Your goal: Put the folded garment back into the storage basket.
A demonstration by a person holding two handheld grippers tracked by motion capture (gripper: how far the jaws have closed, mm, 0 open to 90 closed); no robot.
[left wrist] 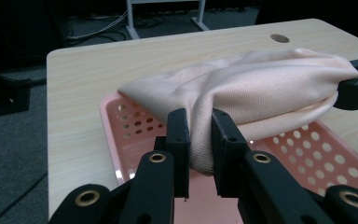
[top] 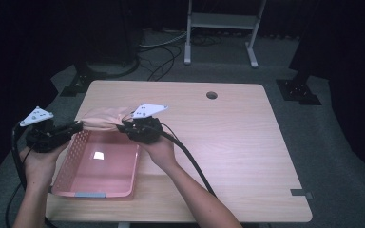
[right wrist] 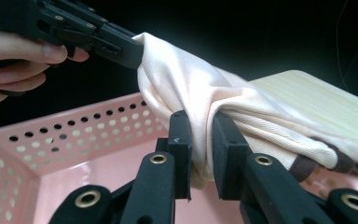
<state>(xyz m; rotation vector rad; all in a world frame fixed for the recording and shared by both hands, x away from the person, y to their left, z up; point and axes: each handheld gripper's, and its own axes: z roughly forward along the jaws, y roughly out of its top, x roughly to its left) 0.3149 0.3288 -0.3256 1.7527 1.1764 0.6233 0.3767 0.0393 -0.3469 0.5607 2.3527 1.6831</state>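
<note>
A pale peach cloth (top: pixel 102 119) is stretched between my two grippers above the far end of a pink perforated basket (top: pixel 76 183). My left gripper (top: pixel 78 127) is shut on the cloth's left end, and in the left gripper view the fabric (left wrist: pixel 242 88) is bunched between its jaws (left wrist: pixel 200 140). My right gripper (top: pixel 123 126) is shut on the cloth's right end. In the right gripper view the cloth (right wrist: pixel 191 88) is pinched between the jaws (right wrist: pixel 200 140), and a dark brown trim (right wrist: pixel 303 165) hangs at its lower edge. The basket (right wrist: pixel 51 135) lies below it.
The basket sits at the near left corner of a light wooden table (top: pixel 228 142), which has a round cable hole (top: pixel 212 95) near its far edge. A white metal stand (top: pixel 221 28) and cables lie on the dark floor beyond.
</note>
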